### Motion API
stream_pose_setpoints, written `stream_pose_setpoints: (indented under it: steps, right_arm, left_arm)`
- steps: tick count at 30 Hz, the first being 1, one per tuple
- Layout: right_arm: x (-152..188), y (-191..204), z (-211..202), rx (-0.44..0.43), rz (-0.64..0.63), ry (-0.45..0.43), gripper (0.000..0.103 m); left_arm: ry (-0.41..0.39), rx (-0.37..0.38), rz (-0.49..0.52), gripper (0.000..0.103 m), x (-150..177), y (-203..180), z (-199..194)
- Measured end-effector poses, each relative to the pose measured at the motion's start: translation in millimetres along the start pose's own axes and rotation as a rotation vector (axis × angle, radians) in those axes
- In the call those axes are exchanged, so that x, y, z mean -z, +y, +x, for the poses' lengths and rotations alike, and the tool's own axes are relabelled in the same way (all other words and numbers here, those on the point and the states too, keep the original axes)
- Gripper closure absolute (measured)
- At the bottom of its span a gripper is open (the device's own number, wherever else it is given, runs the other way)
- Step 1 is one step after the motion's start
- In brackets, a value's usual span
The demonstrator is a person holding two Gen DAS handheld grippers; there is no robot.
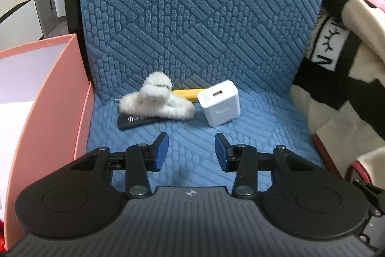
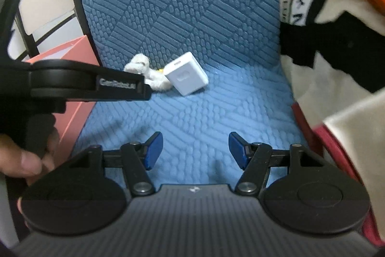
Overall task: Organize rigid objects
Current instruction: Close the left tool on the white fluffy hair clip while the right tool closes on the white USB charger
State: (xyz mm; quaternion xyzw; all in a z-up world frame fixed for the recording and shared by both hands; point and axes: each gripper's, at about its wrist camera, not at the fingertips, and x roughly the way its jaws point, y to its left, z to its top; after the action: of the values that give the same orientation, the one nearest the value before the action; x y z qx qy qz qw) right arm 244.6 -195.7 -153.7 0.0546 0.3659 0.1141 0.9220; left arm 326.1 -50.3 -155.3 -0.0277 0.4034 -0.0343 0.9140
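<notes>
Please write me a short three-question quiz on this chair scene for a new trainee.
1. True or false: the left tongs are closed on the white charger.
2. Which thing lies partly on top of the dark comb?
A. the fluffy white hair clip
B. the pink box
C. the patterned blanket
3. Fill in: the yellow object lies between the hair clip and the ____.

Key
1. False: both the left tongs and the right tongs stand open and empty above the blue seat cushion.
2. A
3. charger
</notes>
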Motion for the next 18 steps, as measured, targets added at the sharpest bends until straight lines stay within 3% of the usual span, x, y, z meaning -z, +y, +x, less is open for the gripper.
stream_pose_setpoints:
  steps: [13,18]
  right_arm:
    - [-20,10,35,0.003,-0.059,-0.014,0.040]
    - [-28,13,47,0.010,-0.092,-0.020,0.040]
  left_arm:
    - [0.017,-0.040,-0.041,0.055,-38,22,38]
    - [0.024,-0.061,-0.013,0.055,-47,24,51]
